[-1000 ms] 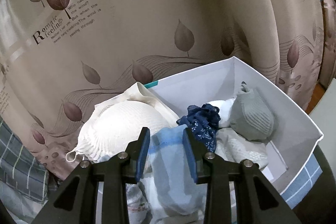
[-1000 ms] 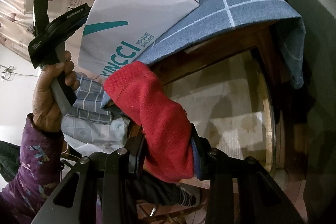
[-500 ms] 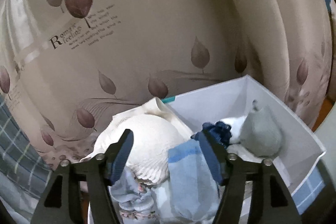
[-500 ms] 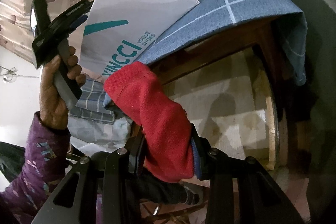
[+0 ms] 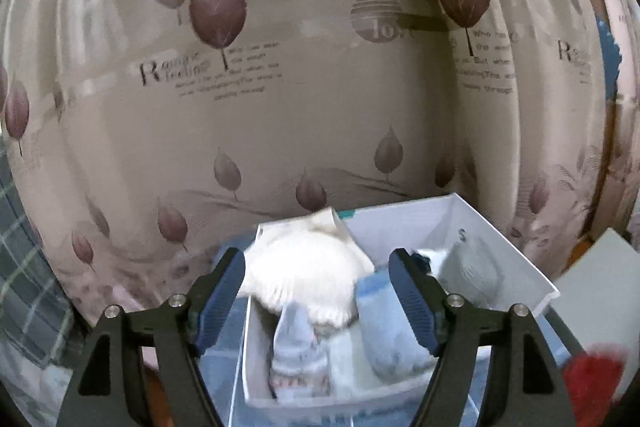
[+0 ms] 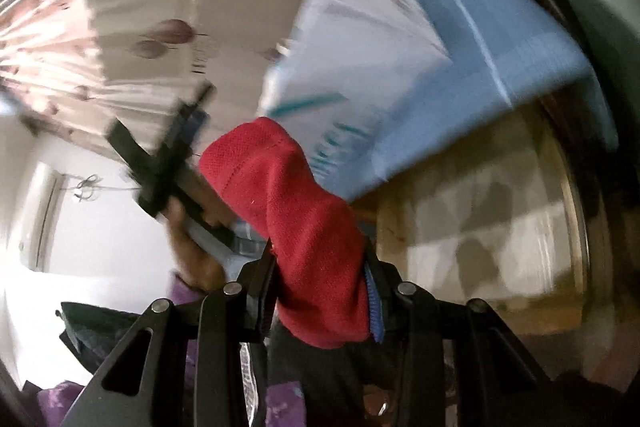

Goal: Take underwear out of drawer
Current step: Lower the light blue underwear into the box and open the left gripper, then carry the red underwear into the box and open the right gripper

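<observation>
The left hand-held gripper (image 5: 316, 301) has just been opening and now stands wide, its blue pads clear of the pale blue folded garment (image 5: 390, 327) lying in the white cardboard box (image 5: 516, 259). At eleven o'clock from that garment sits a white ribbed bra (image 5: 308, 271); a grey knitted piece (image 5: 474, 273) lies at two o'clock. The right hand-held gripper (image 6: 320, 291) clamps a red knitted garment (image 6: 304, 227), lifted outside the box. Next, I'd judge, the left must choose another piece and close on it.
</observation>
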